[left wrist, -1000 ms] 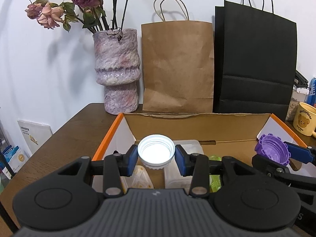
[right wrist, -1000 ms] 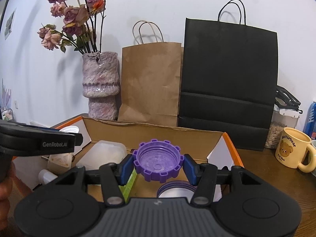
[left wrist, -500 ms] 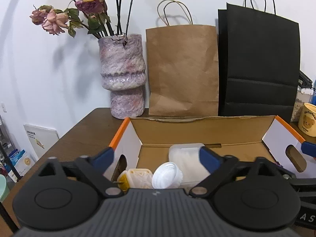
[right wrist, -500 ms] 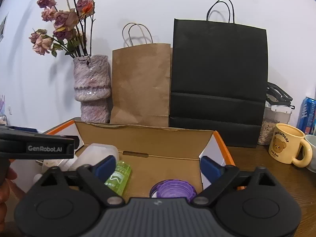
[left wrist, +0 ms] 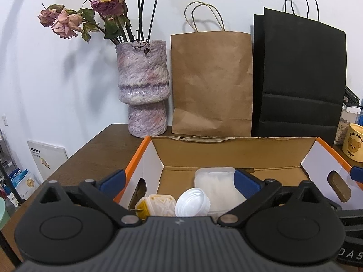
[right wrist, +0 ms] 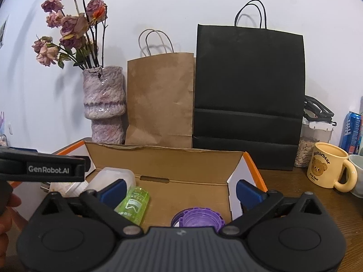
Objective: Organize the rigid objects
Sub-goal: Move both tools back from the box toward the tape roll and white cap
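An open cardboard box point(left wrist: 226, 151) with orange edges stands on the wooden table; it also shows in the right wrist view point(right wrist: 172, 158). My left gripper point(left wrist: 179, 178) is open and empty above the box's near left part. Below it lie a white cap point(left wrist: 192, 204), a yellow container point(left wrist: 158, 206) and a clear plastic tub point(left wrist: 215, 181). My right gripper point(right wrist: 180, 188) is open and empty above the box's near right part. Below it lie a purple lid point(right wrist: 197, 219) and a green bottle point(right wrist: 133, 204).
A purple vase with dried roses point(left wrist: 143, 88), a brown paper bag point(left wrist: 211, 83) and a black paper bag point(left wrist: 299, 79) stand behind the box against the wall. A yellow bear mug point(right wrist: 329, 170), a jar point(right wrist: 313, 140) and a blue can point(right wrist: 352, 131) stand at the right.
Both grippers opened: the left let go of the white cap and the right let go of the purple lid. Both caps dropped into the box, and the grippers drew back slightly.
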A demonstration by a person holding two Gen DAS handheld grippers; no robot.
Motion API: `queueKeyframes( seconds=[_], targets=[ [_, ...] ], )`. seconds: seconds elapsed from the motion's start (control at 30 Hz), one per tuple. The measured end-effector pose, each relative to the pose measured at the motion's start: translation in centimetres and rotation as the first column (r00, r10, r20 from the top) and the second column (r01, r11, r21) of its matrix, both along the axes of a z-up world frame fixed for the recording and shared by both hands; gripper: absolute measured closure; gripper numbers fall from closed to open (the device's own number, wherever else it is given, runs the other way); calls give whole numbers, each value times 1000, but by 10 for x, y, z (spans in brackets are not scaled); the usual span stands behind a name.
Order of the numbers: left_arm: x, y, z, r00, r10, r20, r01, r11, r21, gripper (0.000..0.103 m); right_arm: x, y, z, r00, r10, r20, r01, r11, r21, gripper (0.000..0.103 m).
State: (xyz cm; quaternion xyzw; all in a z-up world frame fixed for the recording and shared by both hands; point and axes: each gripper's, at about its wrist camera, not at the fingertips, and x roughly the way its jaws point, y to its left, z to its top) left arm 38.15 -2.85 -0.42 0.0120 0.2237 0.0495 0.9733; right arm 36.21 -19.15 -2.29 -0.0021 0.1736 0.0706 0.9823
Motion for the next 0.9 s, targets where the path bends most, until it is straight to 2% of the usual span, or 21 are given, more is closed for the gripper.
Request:
queueKeyframes(
  seconds=[0.9],
  targets=[
    [-30, 3, 8, 1000, -10, 21, 11, 1000, -28, 0, -37, -8, 6, 999, -15, 47, 15, 1000, 9, 0]
  ],
)
